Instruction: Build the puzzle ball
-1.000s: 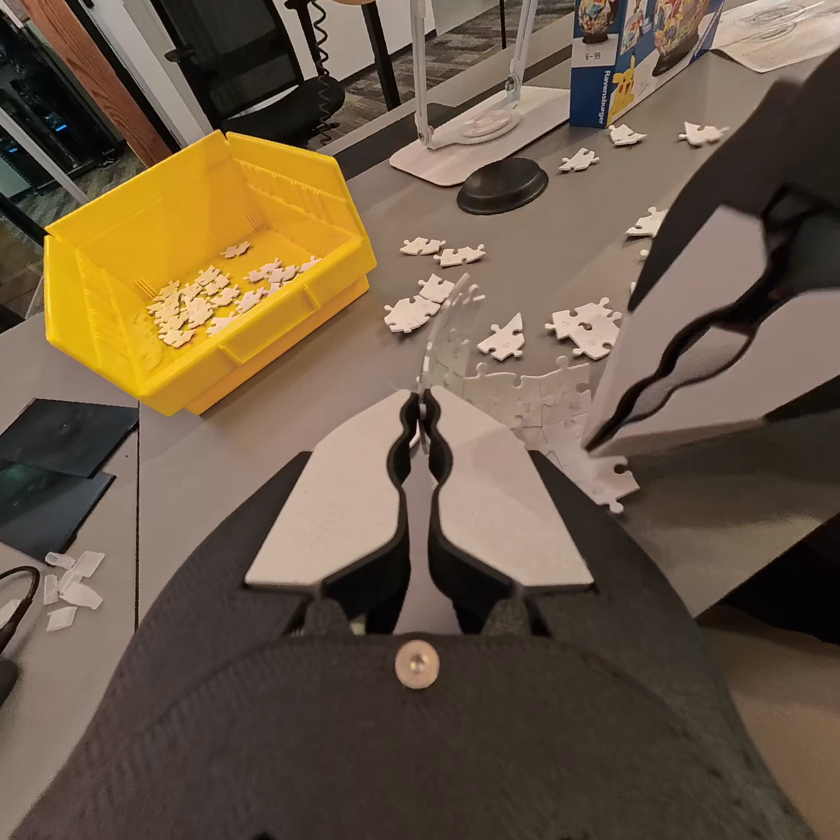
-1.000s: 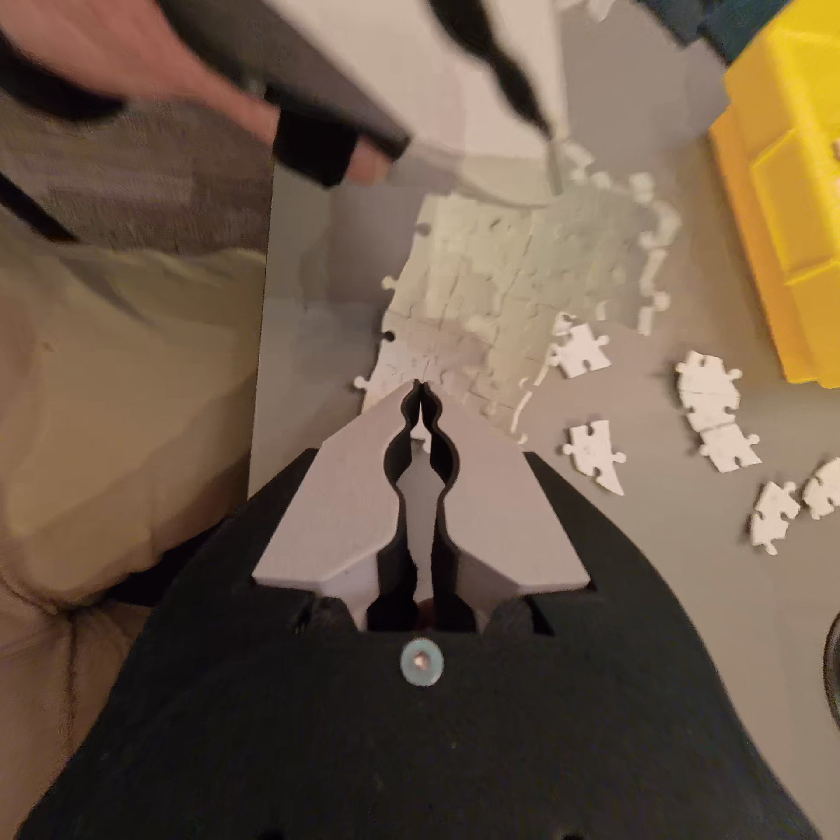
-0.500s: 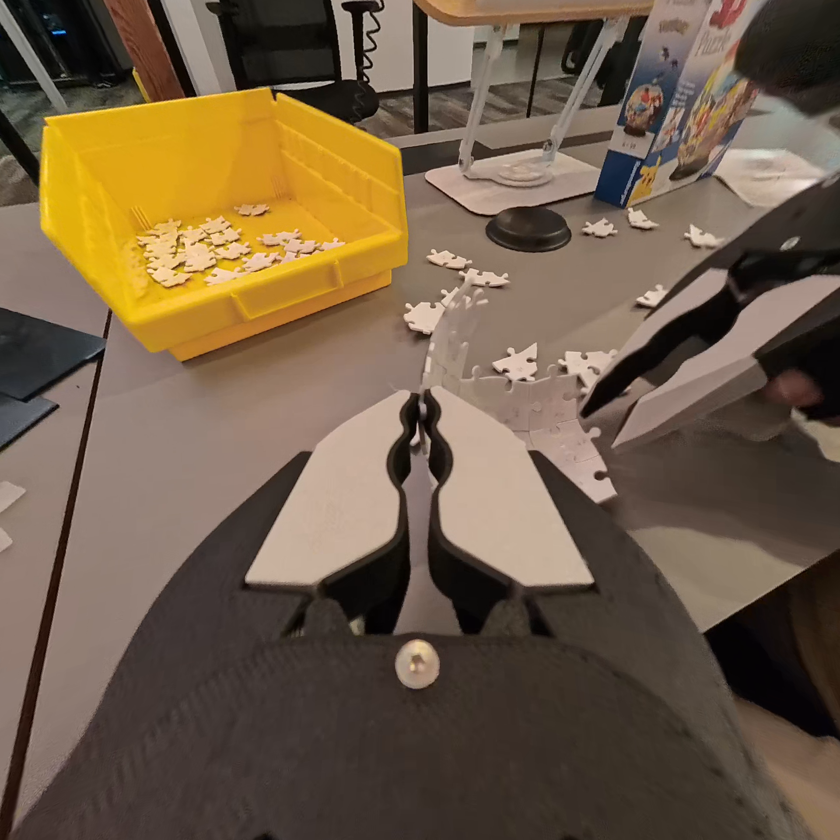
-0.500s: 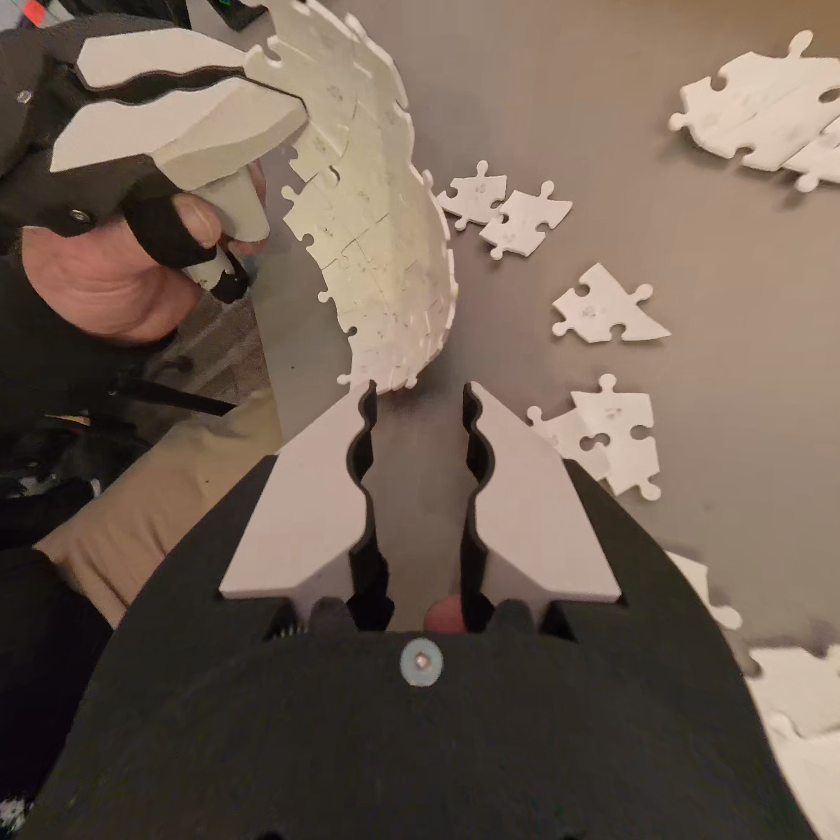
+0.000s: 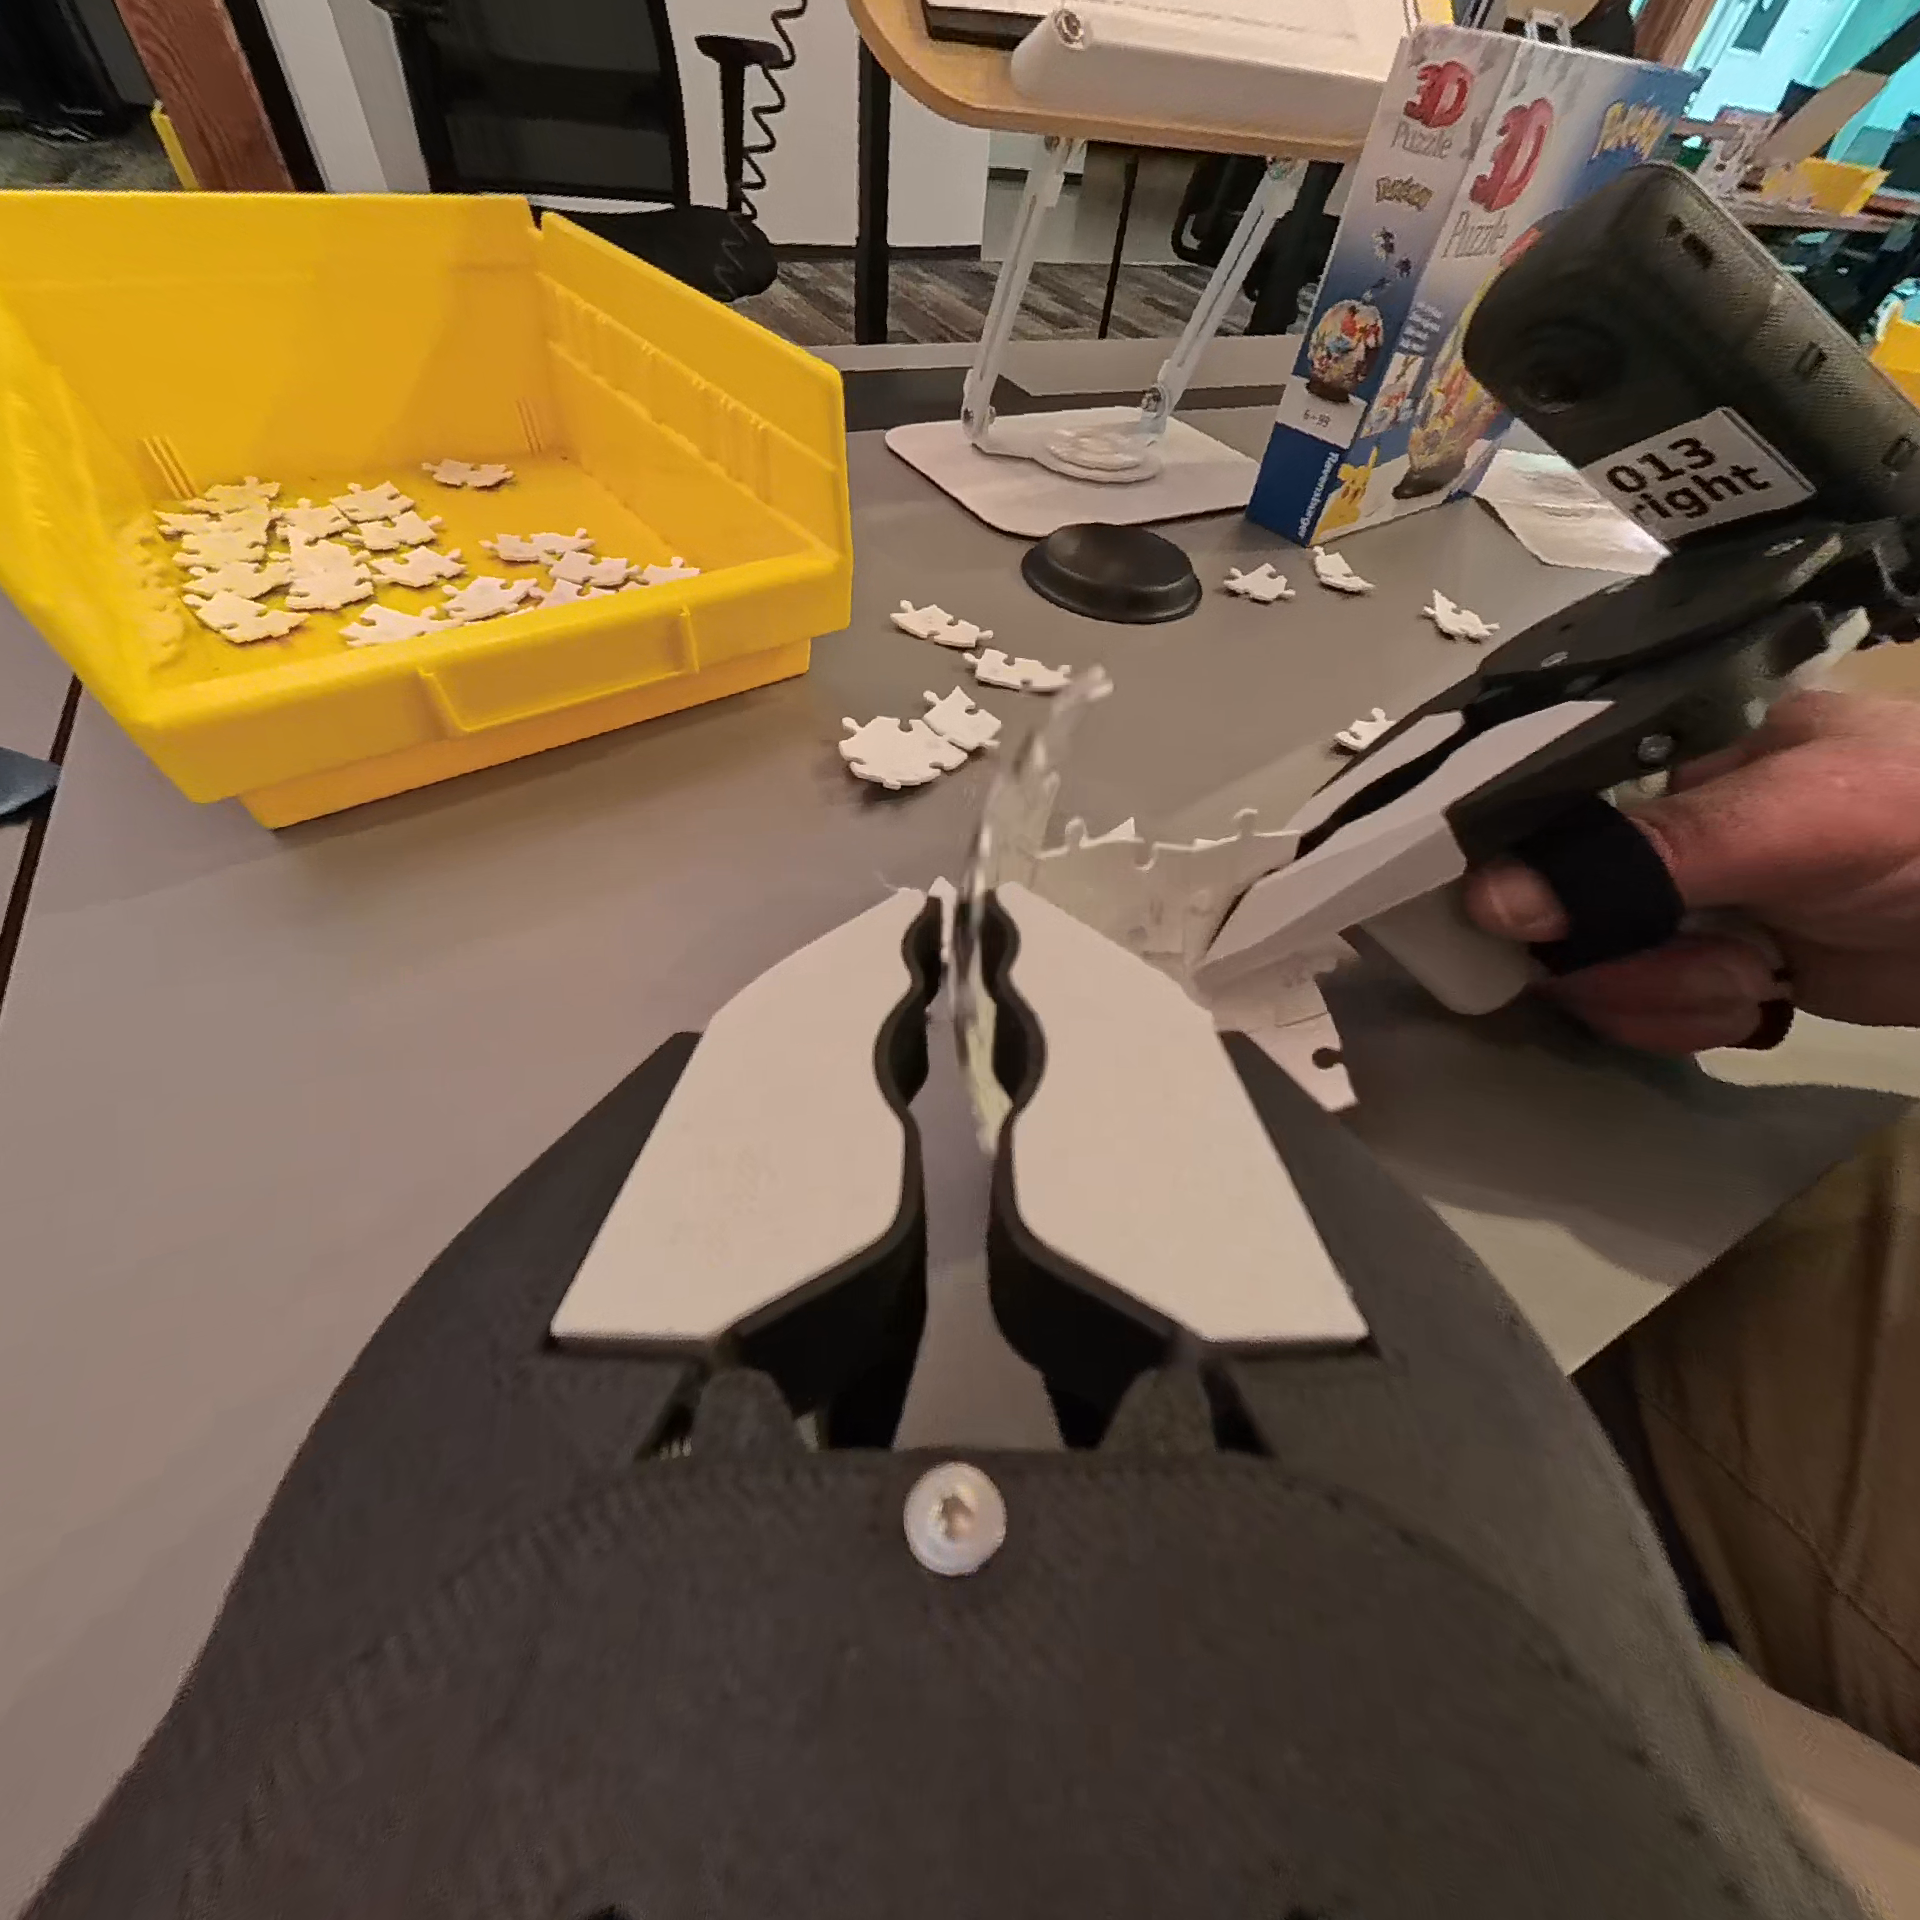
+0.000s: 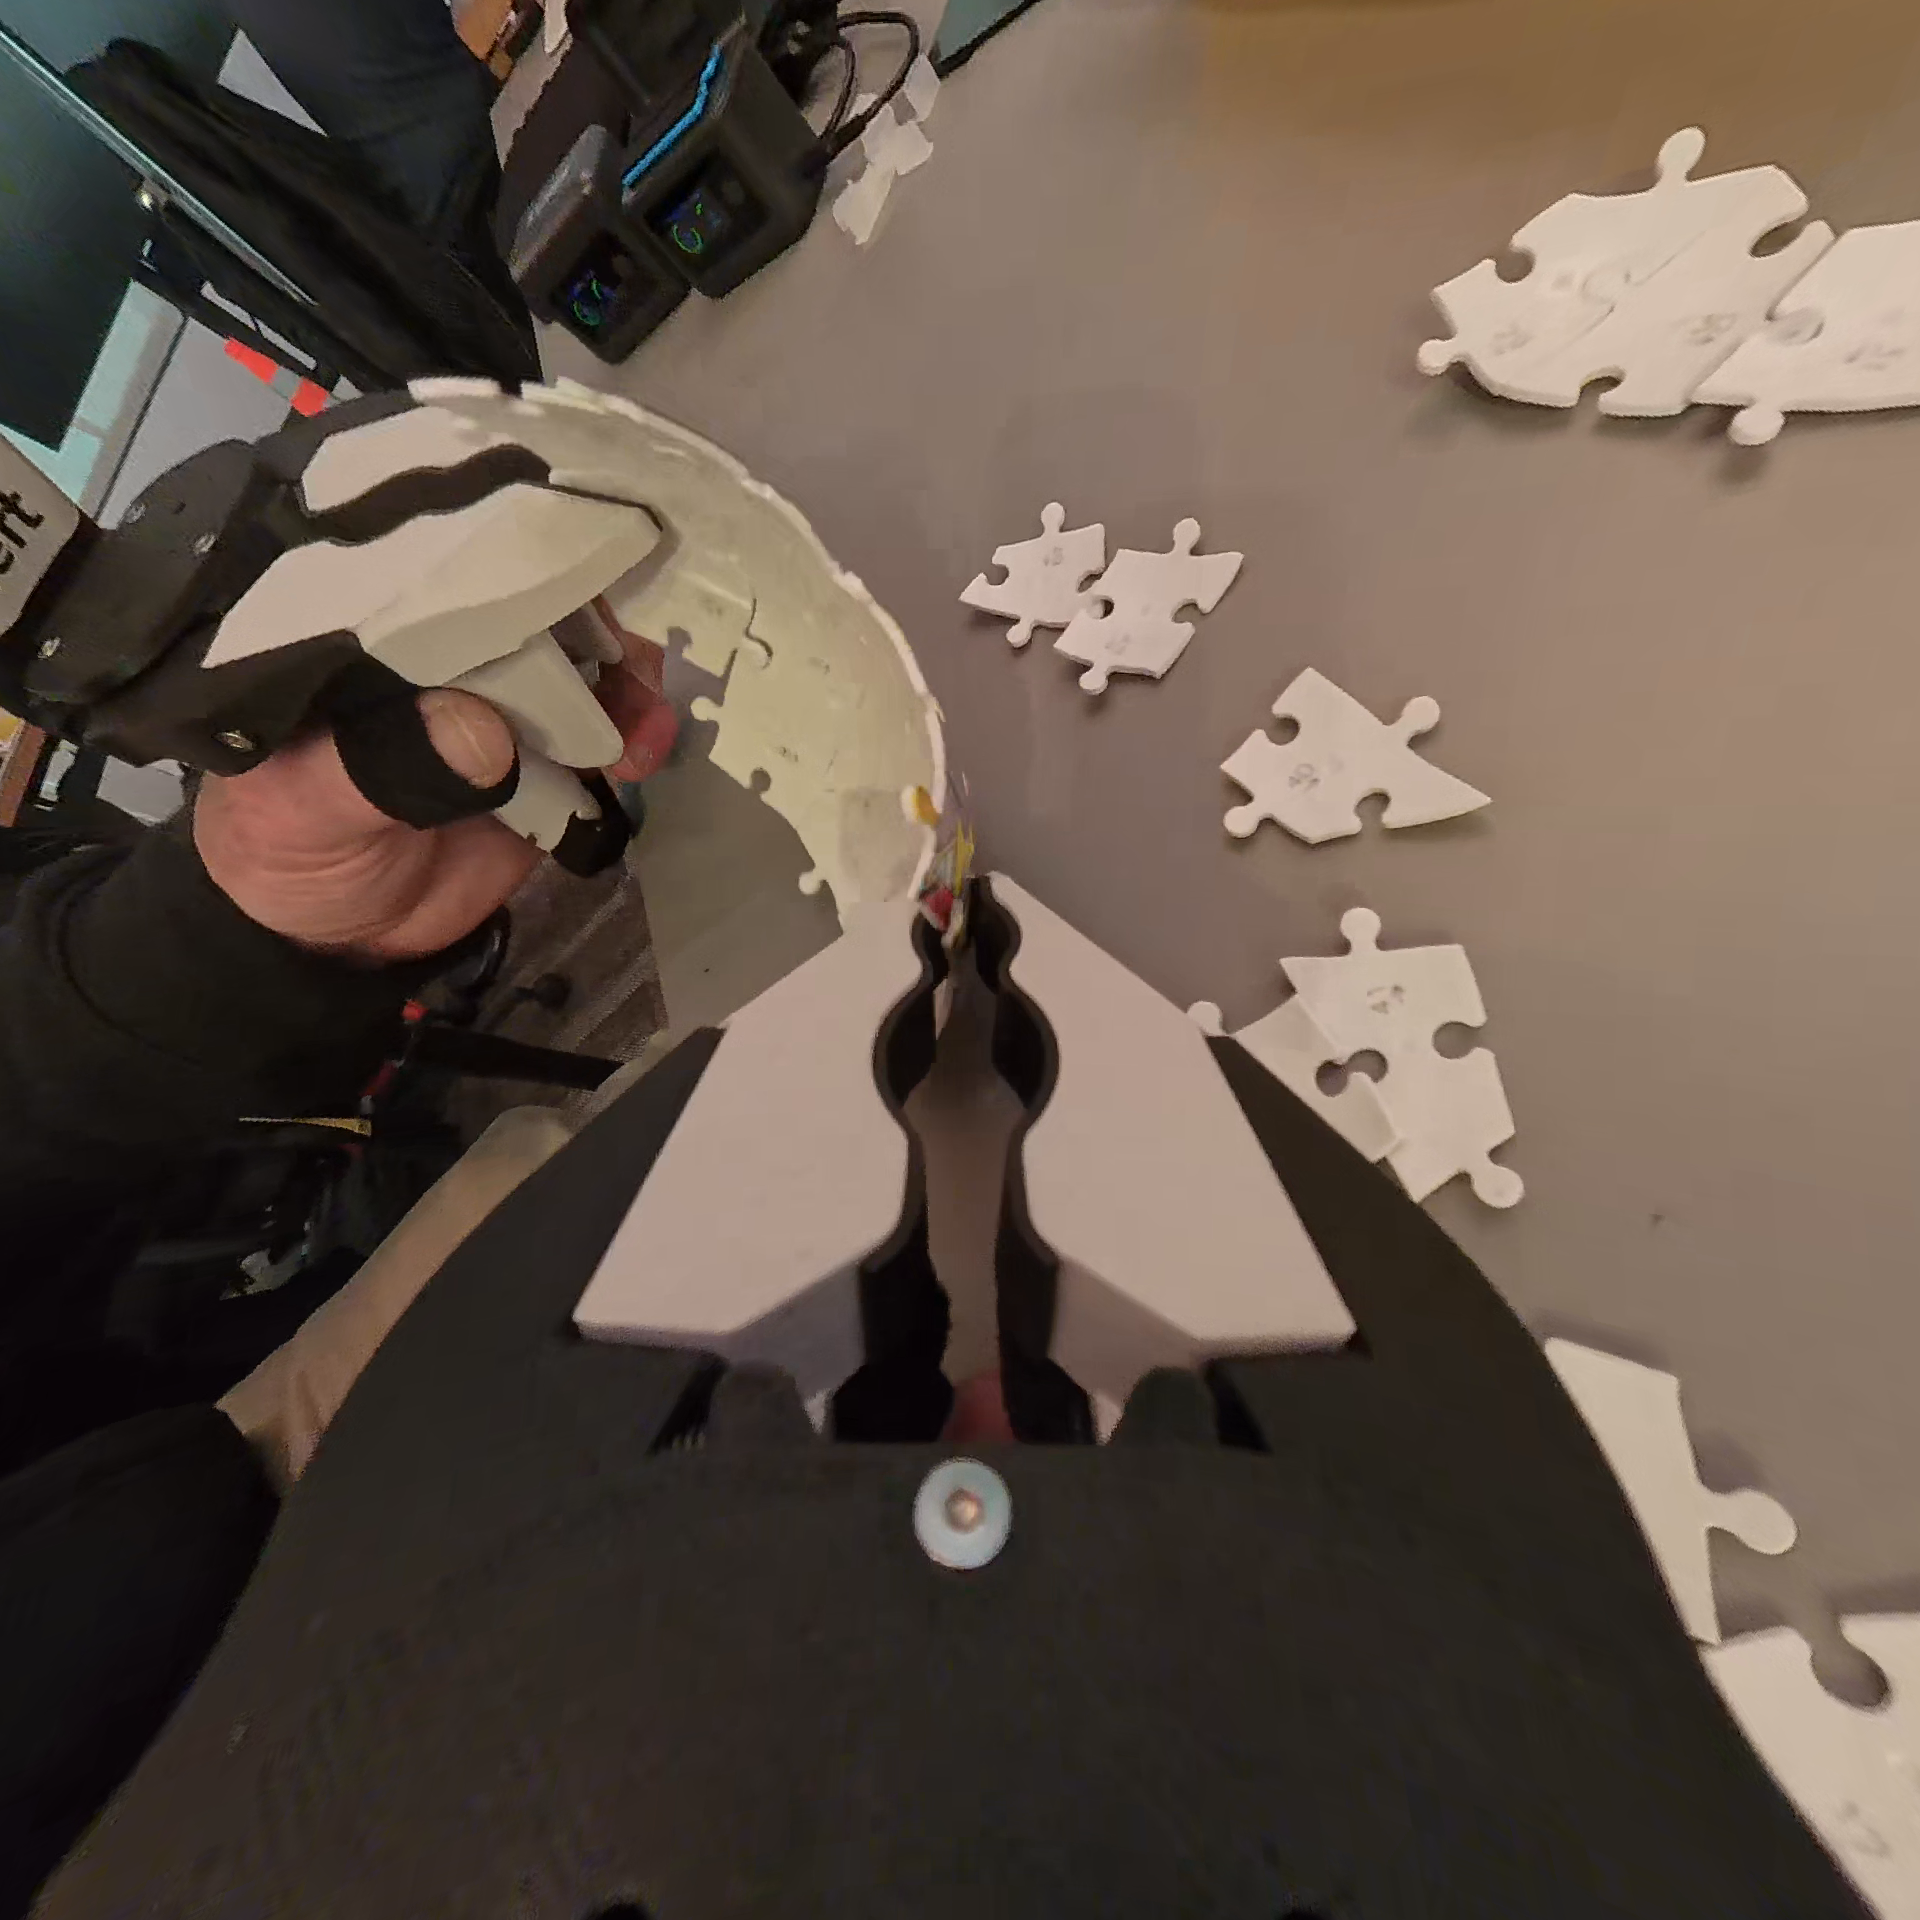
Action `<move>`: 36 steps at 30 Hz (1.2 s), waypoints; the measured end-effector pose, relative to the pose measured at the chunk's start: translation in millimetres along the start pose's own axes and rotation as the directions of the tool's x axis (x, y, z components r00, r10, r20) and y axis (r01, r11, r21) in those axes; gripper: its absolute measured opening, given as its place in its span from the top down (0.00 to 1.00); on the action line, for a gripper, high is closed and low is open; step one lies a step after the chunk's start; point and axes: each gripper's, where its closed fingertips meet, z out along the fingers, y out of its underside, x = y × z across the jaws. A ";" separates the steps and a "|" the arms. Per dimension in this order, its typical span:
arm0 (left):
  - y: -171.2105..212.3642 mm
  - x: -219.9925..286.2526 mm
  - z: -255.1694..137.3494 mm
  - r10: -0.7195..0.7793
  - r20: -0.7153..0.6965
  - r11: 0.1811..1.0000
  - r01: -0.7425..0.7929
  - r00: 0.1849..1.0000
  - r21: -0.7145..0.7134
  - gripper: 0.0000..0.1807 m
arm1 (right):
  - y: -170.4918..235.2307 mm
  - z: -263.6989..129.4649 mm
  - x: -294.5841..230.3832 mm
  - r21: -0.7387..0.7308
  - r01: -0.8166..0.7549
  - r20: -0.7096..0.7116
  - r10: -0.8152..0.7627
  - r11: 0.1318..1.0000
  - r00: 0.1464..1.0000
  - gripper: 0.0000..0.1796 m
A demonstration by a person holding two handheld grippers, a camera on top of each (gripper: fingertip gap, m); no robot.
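Observation:
A curved white shell of joined puzzle pieces (image 6: 831, 707) is held up off the grey table between both grippers. My left gripper (image 5: 961, 914) is shut on one edge of the shell (image 5: 1023, 790), which shows edge-on between its fingers. My right gripper (image 6: 961, 894) is shut on the shell's opposite lower edge, where a bit of printed colour shows. In the left wrist view the right gripper (image 5: 1262, 883) comes in from the right, held by a hand. In the right wrist view the left gripper (image 6: 623, 514) grips the shell's far rim.
A yellow bin (image 5: 436, 707) with several loose white pieces (image 5: 343, 561) stands at the left. Loose pieces (image 6: 1351, 779) and small joined groups (image 6: 1662, 301) lie on the table. A black dome stand (image 5: 1112, 571), a white stand base (image 5: 1070, 468) and the puzzle box (image 5: 1455, 312) are behind. Left tips to right tips: about 9 cm.
My right gripper, open half a second ago, has moved in and shut on the shell's lower edge. My left gripper has kept its hold and the shell has tilted more upright.

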 end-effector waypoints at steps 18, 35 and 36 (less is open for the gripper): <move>33.9 2.4 10.1 0.109 0.023 0.966 -0.101 0.994 -0.236 0.98 | 0.6 -0.7 2.1 0.013 0.027 -0.062 -0.026 1.000 0.998 1.00; 30.2 1.3 13.8 -0.138 -0.031 0.973 0.129 0.990 -0.193 0.98 | -0.9 -0.7 -0.1 0.040 0.052 -0.091 -0.048 0.998 0.995 1.00; 30.0 1.6 13.7 -0.149 -0.044 0.972 0.138 0.988 -0.192 0.98 | -0.7 -0.8 -0.1 0.039 0.052 -0.090 -0.048 0.998 0.995 1.00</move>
